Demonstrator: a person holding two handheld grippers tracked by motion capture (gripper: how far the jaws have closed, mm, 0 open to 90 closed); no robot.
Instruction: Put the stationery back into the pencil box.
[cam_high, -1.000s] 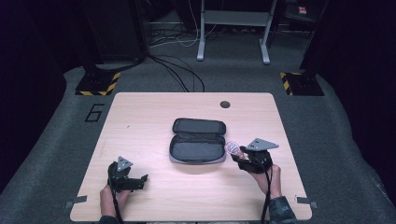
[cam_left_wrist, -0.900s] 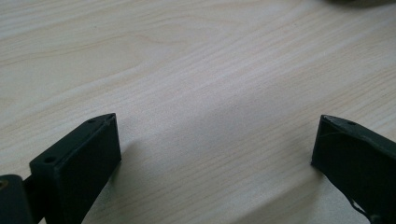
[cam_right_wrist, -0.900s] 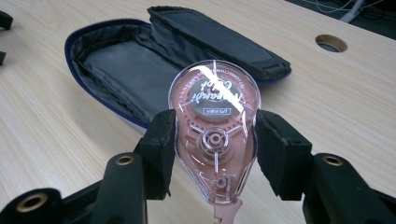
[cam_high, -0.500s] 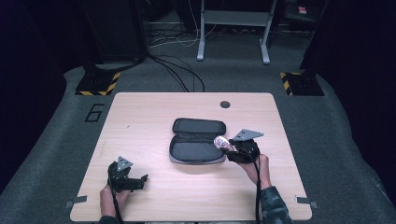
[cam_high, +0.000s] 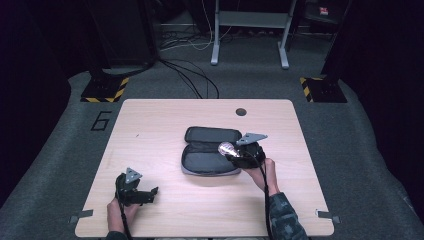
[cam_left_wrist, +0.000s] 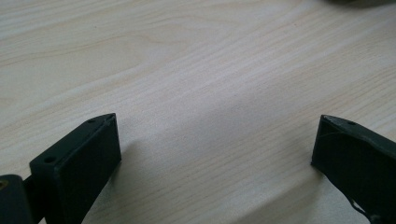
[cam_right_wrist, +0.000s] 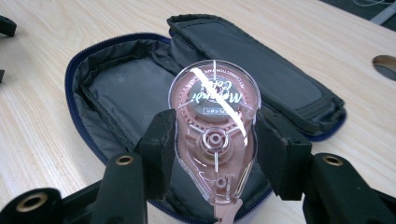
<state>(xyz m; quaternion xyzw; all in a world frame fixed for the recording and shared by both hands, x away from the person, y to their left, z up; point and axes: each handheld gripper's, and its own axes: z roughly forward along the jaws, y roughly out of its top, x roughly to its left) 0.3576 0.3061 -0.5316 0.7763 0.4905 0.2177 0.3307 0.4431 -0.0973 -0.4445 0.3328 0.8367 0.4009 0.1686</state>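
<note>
A dark zip case (cam_high: 210, 150) (cam_right_wrist: 140, 88) lies open in the middle of the table, its grey lining facing up. My right gripper (cam_high: 239, 155) (cam_right_wrist: 215, 144) is shut on a clear pink correction tape dispenser (cam_high: 226, 148) (cam_right_wrist: 215, 135) and holds it just above the right part of the case's near half. The two pads clamp the dispenser's sides. My left gripper (cam_high: 147, 192) (cam_left_wrist: 212, 144) rests low over the bare wood at the near left, open, with nothing between its jaws.
The light wooden table (cam_high: 150, 130) has a round cable hole (cam_high: 241, 111) at its far edge. Dark carpet with cables and a metal stand (cam_high: 250, 30) lies beyond it. Yellow-black striped bases (cam_high: 104, 90) stand at the far left and far right on the floor.
My right gripper has carried the tape dispenser leftward from beside the case to above its right end. The left gripper has stayed put.
</note>
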